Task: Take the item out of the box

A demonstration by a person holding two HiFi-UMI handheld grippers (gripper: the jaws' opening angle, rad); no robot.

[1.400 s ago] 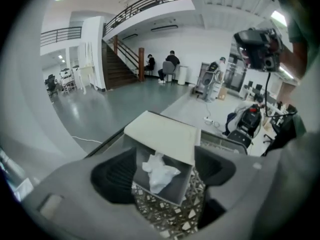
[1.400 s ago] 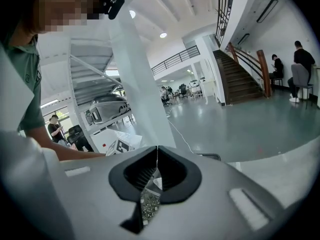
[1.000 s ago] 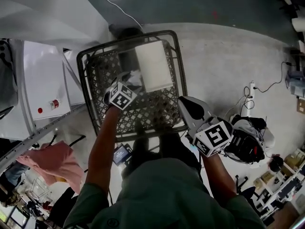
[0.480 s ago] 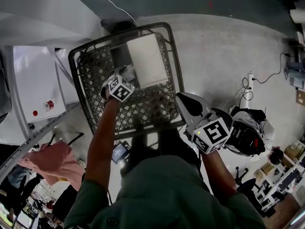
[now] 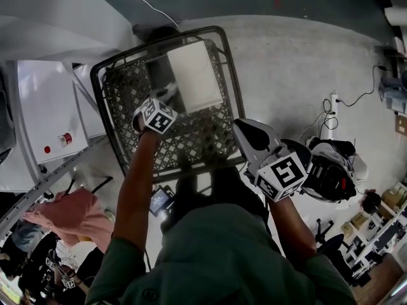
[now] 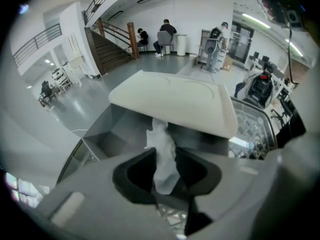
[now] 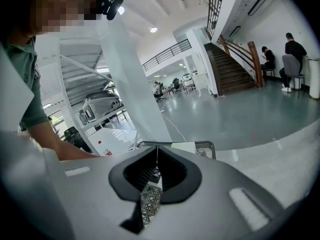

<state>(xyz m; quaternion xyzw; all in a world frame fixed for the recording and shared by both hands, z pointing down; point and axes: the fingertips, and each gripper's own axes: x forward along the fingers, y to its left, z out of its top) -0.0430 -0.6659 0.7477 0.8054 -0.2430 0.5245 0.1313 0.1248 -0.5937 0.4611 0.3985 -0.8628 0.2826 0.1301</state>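
A white box (image 5: 194, 75) lies in the black mesh basket (image 5: 232, 75), with a crumpled white tissue (image 6: 162, 149) sticking out from under its lid (image 6: 175, 104). My left gripper (image 5: 164, 100) reaches into the basket at the box's near left corner. Its jaws are closing, and the tissue stands between them with both sides pinched against it (image 6: 165, 171). My right gripper (image 5: 241, 129) hangs outside the basket's near right corner. Its jaws meet at the tips with nothing between them (image 7: 156, 151).
A white cabinet (image 5: 48, 107) with a red knob stands left of the basket. A pink cloth (image 5: 70, 211) lies at lower left. A black bag (image 5: 331, 176) and cables (image 5: 334, 116) lie on the floor to the right. People sit far off by the stairs (image 6: 165, 31).
The basket and box have drifted slightly up and left in the head view. My left gripper has stayed at the box's corner, and the right gripper has barely moved.
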